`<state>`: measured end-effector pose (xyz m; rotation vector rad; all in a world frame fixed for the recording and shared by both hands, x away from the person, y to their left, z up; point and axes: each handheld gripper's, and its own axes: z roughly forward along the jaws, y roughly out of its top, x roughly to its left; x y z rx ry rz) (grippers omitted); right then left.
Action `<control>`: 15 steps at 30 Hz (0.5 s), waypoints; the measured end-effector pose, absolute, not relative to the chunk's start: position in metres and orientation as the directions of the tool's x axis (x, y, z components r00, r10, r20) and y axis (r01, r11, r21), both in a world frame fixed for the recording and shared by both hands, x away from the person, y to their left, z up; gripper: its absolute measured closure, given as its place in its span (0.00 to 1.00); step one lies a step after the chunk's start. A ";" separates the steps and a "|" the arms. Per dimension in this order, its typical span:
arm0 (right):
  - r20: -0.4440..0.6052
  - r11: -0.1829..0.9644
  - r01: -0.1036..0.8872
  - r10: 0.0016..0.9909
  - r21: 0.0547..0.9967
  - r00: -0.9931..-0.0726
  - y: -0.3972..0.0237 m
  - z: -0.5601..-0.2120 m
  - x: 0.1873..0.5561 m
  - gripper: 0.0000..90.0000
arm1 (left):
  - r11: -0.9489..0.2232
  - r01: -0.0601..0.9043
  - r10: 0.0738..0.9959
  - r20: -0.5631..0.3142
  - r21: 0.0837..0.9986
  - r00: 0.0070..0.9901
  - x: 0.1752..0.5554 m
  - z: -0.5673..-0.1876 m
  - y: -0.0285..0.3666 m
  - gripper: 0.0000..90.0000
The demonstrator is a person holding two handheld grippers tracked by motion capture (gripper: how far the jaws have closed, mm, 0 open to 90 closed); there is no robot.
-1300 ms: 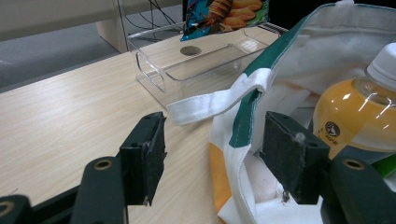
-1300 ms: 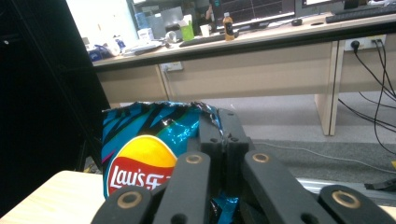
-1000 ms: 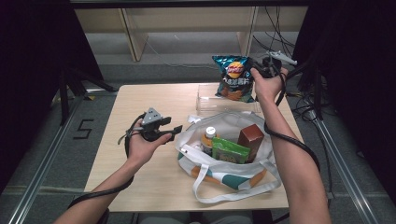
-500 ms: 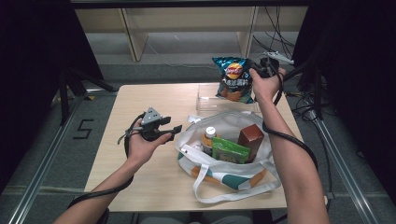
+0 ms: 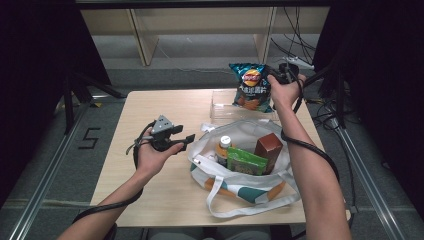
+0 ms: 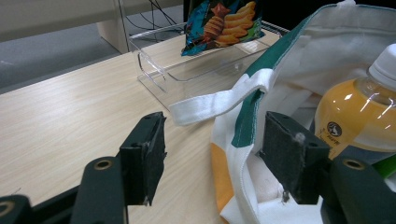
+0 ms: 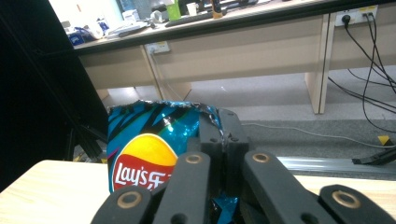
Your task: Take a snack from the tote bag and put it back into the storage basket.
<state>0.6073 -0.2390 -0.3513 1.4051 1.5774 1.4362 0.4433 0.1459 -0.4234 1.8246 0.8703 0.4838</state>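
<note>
Little has moved since the earlier frame. Lower centre, the white-and-green canvas tote bag (image 5: 240, 165) holds remaining groceries on the table (image 5: 165, 107), left tongs (image 5: 189, 141) open beside it. Upper right, right tongs (image 5: 272, 79) grip the blue crisp packet (image 5: 251, 86) above the clear plastic tray (image 5: 220, 105), not yet released.

The left gripper (image 5: 186, 139) sits at centre-left of the high view, cradled in an upturned left hand (image 5: 152, 156), jaws wide apart. At upper right, the right hand (image 5: 284, 91) raises the right gripper (image 5: 267, 76), whose jaws appear pressed together; the forearm runs down to the frame's lower right.
</note>
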 end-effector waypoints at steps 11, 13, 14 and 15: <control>0.242 -0.150 0.319 0.931 0.936 -0.273 -0.241 -0.356 0.610 1.00 | -0.225 0.349 0.751 -0.067 0.910 0.657 0.443 -0.424 0.145 0.43; 0.239 -0.147 0.324 0.934 0.935 -0.266 -0.242 -0.357 0.611 1.00 | -0.226 0.350 0.751 -0.066 0.909 0.657 0.443 -0.425 0.145 0.43; 0.243 -0.148 0.330 0.932 0.932 -0.269 -0.242 -0.358 0.611 1.00 | -0.226 0.350 0.751 -0.066 0.909 0.657 0.443 -0.425 0.145 0.43; 0.235 -0.141 0.330 0.935 0.934 -0.265 -0.243 -0.358 0.612 1.00 | -0.227 0.350 0.751 -0.066 0.909 0.657 0.443 -0.425 0.145 0.43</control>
